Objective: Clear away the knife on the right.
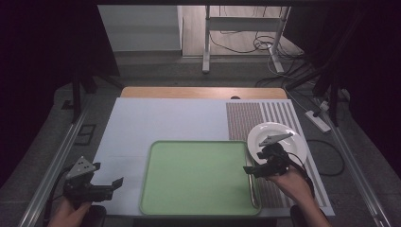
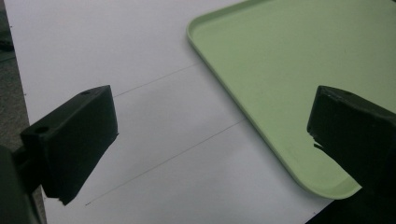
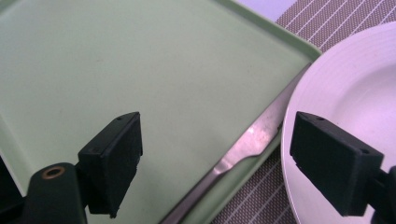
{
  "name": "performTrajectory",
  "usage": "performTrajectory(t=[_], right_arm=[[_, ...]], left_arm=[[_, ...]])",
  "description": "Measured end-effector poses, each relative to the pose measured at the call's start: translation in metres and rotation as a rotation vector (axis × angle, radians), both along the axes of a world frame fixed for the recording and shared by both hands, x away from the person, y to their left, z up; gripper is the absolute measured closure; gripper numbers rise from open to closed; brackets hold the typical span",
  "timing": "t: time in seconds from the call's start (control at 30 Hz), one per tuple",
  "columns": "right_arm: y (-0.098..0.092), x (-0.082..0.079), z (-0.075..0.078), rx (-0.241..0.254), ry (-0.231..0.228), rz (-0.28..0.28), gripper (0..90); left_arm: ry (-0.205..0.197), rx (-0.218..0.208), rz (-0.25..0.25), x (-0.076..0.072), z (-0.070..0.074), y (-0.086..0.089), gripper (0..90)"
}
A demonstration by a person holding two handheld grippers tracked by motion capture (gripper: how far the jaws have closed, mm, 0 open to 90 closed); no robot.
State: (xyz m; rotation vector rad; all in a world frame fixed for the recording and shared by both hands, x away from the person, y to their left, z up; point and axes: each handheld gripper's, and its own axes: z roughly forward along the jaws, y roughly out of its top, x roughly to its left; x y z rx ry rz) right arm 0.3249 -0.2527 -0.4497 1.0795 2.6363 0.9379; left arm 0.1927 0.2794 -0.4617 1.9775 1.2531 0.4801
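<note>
Knife (image 3: 254,140) is lying along the right rim of the green tray (image 1: 198,177), blade partly up on the lip, plate (image 1: 288,135) just beside it on the striped mat (image 1: 283,118). Your right gripper (image 1: 250,171) hangs over that edge, jaws wide apart, nothing between them. Left gripper (image 1: 113,183) is parked over the white sheet (image 2: 154,56) near the tray's left edge, also wide open and empty.

Risks, as I read it:
- Knife sits half on the rim, so it's probably not stable. Nudge it with a jaw and it may slide into the tray or tip off onto the mat.
- Plate rim is very close to your outer jaw. Swing that way and you could clip the plate and shove it.
- Closing across a thin flat blade on a slope: pads may skate off.

View notes: right gripper view gives you the knife's lie against the rim and the gap to the plate; in the high view your gripper covers most of that, with a thin sliver of the knife showing along the rim. High view gives you both grippers and the whole table layout. Left gripper view gives you the tray's near corner and bare sheet.
</note>
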Motion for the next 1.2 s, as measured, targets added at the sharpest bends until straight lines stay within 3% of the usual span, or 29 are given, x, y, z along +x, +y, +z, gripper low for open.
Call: performTrajectory(t=[0.5,0.67,1.2], right_arm=[[-0.014,-0.007,-0.008,-0.003,-0.065,-0.071,0.0],[-0.019,-0.006,-0.01,-0.004,-0.086,-0.102,0.0],[-0.026,-0.017,-0.006,-0.023,-0.113,-0.119,0.0]], left_arm=[[0.0,0.004,0.001,0.0,0.0,0.0,1.7],[0.0,0.003,0.002,0.0,0.0,0.0,1.7],[0.002,0.003,0.002,0.0,0.0,0.0,1.7]])
